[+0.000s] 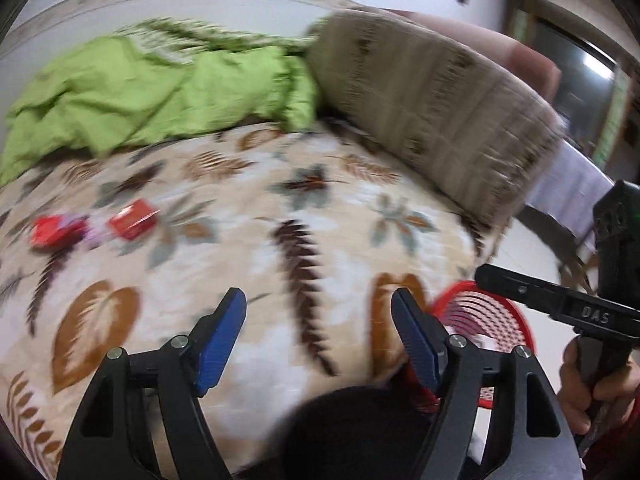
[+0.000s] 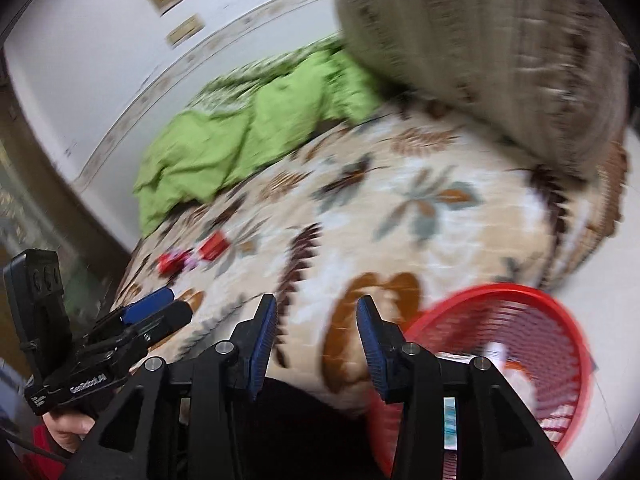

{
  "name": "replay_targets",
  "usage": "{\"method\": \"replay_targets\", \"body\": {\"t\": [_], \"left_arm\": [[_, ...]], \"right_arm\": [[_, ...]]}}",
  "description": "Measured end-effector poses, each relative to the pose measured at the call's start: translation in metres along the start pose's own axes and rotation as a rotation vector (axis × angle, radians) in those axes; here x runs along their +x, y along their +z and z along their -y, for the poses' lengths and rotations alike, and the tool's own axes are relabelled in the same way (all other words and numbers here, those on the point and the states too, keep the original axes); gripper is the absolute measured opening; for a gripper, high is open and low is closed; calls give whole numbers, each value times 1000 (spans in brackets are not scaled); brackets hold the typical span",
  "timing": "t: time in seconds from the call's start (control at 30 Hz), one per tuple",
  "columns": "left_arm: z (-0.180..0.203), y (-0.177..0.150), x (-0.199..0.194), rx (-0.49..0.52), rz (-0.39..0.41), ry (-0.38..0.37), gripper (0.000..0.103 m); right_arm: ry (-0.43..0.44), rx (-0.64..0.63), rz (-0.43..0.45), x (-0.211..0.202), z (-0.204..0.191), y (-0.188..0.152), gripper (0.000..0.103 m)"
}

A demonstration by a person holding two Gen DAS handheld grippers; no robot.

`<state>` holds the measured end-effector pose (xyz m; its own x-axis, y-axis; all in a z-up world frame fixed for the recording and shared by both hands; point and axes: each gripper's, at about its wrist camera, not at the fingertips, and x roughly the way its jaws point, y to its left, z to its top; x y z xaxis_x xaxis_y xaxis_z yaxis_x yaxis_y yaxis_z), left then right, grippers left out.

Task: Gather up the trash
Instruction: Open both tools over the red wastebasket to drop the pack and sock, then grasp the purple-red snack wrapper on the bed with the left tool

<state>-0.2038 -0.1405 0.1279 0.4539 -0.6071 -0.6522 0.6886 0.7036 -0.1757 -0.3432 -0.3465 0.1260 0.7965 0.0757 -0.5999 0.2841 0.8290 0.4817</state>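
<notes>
Two bits of trash lie on the leaf-patterned bed cover (image 1: 248, 248): a red wrapper (image 1: 134, 220) (image 2: 214, 246) and, left of it, a red and purple wrapper (image 1: 56, 230) (image 2: 174, 260). My left gripper (image 1: 319, 296) (image 2: 172, 305) hangs open over the near part of the bed, with nothing between its blue pads. My right gripper (image 2: 316, 304) is also open and empty, near the bed's edge. A red mesh basket (image 1: 488, 316) (image 2: 500, 292) stands on the floor beside the bed, just right of both grippers. It holds some pale scraps (image 2: 500, 354). Both views are blurred.
A crumpled green blanket (image 1: 160, 80) lies at the far side of the bed against the wall. A folded brown patterned quilt (image 1: 432, 108) sits at the far right. A hand (image 1: 580, 384) grips the right tool's handle. Dark cloth (image 1: 352, 432) fills the bottom centre.
</notes>
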Motion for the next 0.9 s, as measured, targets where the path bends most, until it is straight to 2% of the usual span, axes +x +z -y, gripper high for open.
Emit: {"method": "replay_targets", "body": {"t": [0.2, 0.3, 0.53, 0.67, 0.9], "left_arm": [[-71, -6, -7, -161, 18, 86, 74], [-95, -8, -13, -206, 40, 137, 74], [-125, -15, -20, -220, 73, 305, 74], [-134, -21, -22, -216, 74, 353, 74], [-147, -24, -21, -232, 69, 378, 74]], "right_arm": [[43, -78, -58, 43, -45, 7, 45], [63, -110, -82, 61, -63, 8, 45], [84, -199, -113, 98, -105, 7, 50], [90, -228, -136, 115, -121, 6, 50], [83, -246, -151, 132, -132, 6, 50]]}}
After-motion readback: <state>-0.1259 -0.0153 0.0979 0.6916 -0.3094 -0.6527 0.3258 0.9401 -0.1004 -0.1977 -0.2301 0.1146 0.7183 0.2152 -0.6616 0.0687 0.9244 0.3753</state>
